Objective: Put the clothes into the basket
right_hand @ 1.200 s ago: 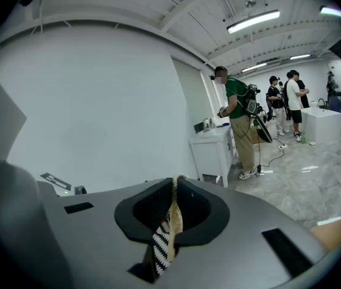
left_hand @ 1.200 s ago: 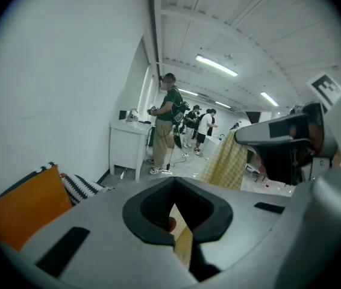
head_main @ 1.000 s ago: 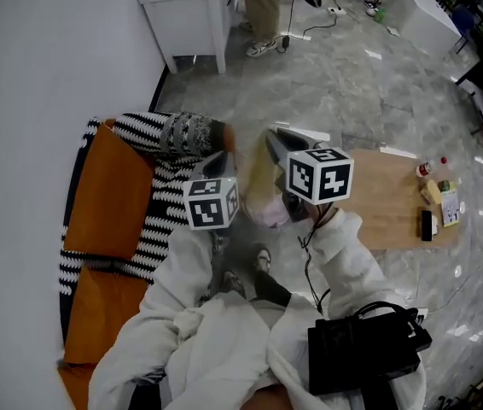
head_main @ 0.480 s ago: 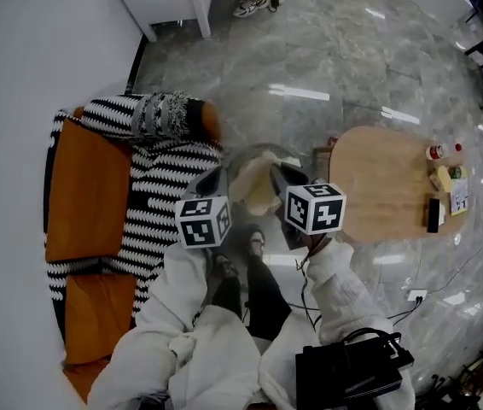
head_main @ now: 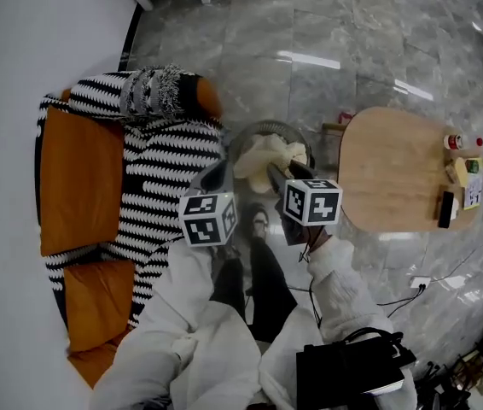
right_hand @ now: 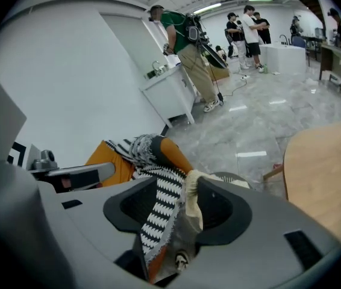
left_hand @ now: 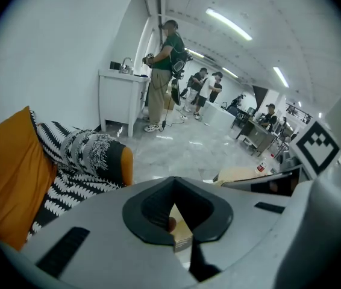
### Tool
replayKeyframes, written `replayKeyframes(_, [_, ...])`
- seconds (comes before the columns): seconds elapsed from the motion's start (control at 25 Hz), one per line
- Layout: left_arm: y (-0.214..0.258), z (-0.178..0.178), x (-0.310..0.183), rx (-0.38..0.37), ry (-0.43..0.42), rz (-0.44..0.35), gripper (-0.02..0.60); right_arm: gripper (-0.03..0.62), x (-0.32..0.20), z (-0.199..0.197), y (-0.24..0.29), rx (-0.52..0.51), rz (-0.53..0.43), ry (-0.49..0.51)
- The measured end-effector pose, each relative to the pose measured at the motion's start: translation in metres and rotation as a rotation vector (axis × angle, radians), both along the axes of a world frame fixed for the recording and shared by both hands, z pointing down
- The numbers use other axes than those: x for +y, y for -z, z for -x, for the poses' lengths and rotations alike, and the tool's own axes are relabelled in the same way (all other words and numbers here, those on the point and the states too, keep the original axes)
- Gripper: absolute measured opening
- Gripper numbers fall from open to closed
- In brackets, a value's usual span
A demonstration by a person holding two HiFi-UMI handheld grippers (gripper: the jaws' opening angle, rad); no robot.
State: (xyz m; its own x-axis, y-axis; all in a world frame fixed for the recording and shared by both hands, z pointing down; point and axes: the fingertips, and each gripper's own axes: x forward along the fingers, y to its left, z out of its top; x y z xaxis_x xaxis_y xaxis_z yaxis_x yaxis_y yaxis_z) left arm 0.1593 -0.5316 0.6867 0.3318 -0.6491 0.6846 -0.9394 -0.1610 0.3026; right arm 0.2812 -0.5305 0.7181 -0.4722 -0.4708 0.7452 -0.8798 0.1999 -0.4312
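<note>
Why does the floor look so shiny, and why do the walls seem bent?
Head view: white glare streaks lie across the polished grey marble floor. Left gripper view: the wide lens curves the white wall and blackens the corners. Right gripper view: the same bending and dark corners; the cream garment close to the lens looks soft.

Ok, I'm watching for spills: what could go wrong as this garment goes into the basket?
The right hand-held gripper has just been opening, but the cream garment drapes over one jaw and could snag there. It sits heaped near the rim of the basket, so a tug might drag it out.
</note>
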Motion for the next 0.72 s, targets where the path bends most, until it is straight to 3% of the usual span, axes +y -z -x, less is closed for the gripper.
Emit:
replayKeyframes(0.04, [-0.002,0.000,0.001,-0.001,0.002,0.005,0.000,0.186,0.004,-0.001,-0.009,-0.005,0.038,-0.013])
replayKeyframes(0.16, [-0.007,0.003,0.005,-0.007,0.012,0.019,0.000,0.189,0.014,-0.009,-0.024,0.002,0.093,-0.041])
replayKeyframes(0.28, [-0.008,0.010,0.008,-0.011,0.023,0.028,0.000,0.192,0.011,-0.015,-0.023,0.039,0.064,-0.056])
replayKeyframes(0.72, [0.000,0.019,0.012,-0.001,0.020,0.020,0.000,0.192,0.006,-0.009,-0.004,0.028,0.032,-0.088])
